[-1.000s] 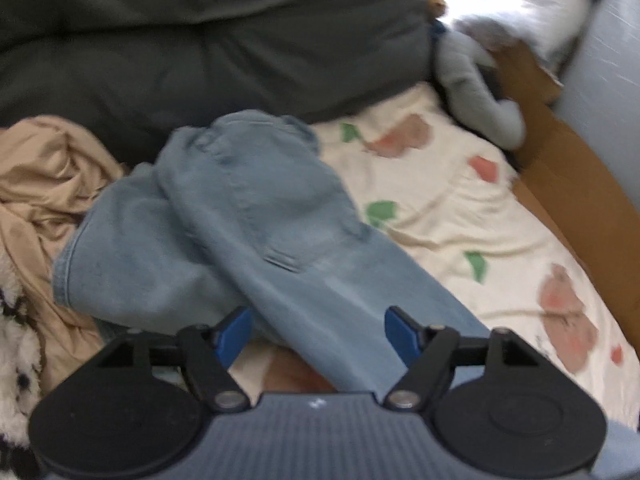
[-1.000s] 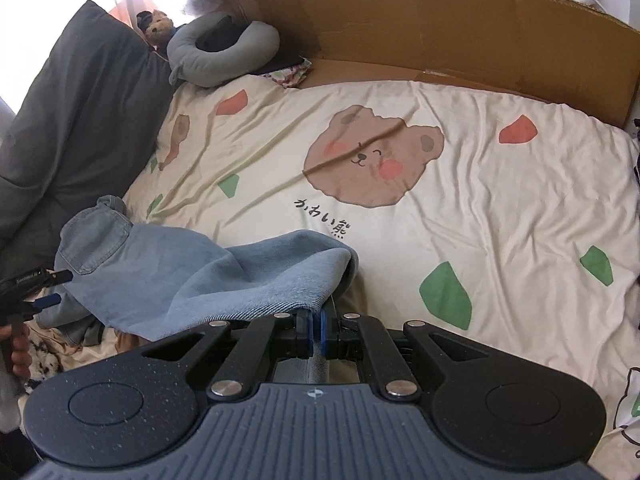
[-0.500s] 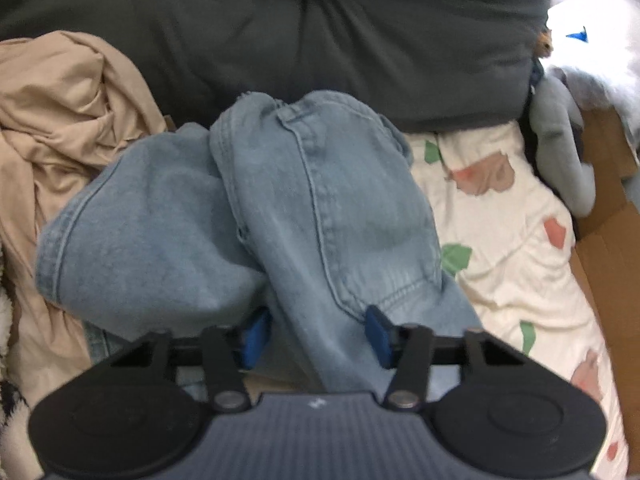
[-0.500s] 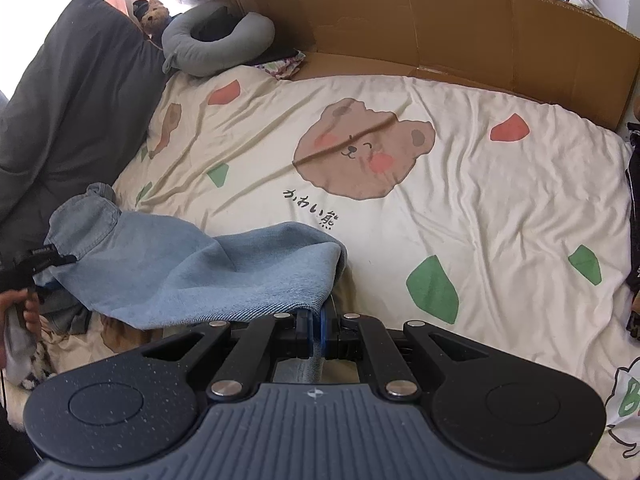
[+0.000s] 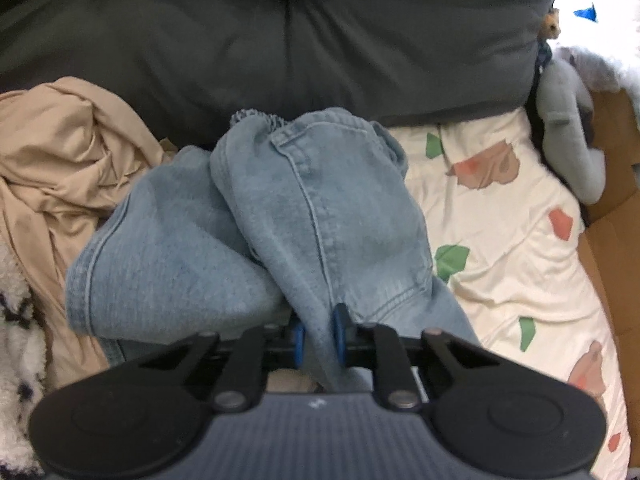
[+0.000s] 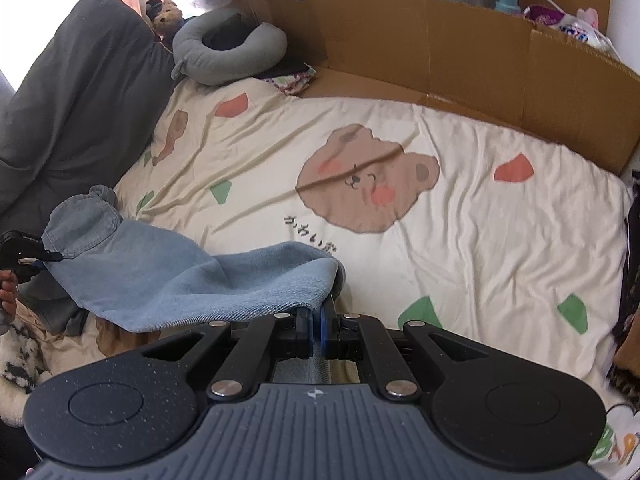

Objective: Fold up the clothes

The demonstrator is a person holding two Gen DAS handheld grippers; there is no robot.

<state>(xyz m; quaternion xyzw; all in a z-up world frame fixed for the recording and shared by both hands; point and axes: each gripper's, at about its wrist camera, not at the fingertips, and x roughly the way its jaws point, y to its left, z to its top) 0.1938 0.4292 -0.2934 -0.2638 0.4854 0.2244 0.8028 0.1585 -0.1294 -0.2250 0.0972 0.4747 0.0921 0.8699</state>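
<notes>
Left wrist view: the left tool [image 5: 319, 334] is at 6 o'clock, its blue pads narrowing on a fold of the jeans [image 5: 288, 216]; denim fills the gap between them and the jaws are closing on it.
Right wrist view: the right tool [image 6: 316, 330] sits at 6 o'clock, jaws fully closed, with a thin edge of the jeans [image 6: 192, 280] pinched between the blue pads.
Jeans, place: light blue denim on the bed, spread from 9 o'clock to the centre bottom in the right wrist view; bunched in two humps at the centre in the left wrist view.
Far end of jeans: in the right wrist view the left tool [image 6: 28, 250] meets the denim at 9 o'clock, with fingers [image 6: 8, 288] of a hand just below it.
Bedsheet [image 6: 460, 248]: cream, with a bear print and green and coral patches, under the jeans.
Dark pillow [image 5: 280, 40]: at 12 o'clock in the left wrist view, behind the jeans.
Tan garment [image 5: 60, 160]: crumpled at 9 o'clock in the left wrist view, touching the jeans.
Grey neck pillow [image 6: 228, 54]: at 11 o'clock in the right wrist view, well apart from the jeans.
Cardboard [image 6: 460, 52]: along the bed's far edge, 12 to 2 o'clock.
</notes>
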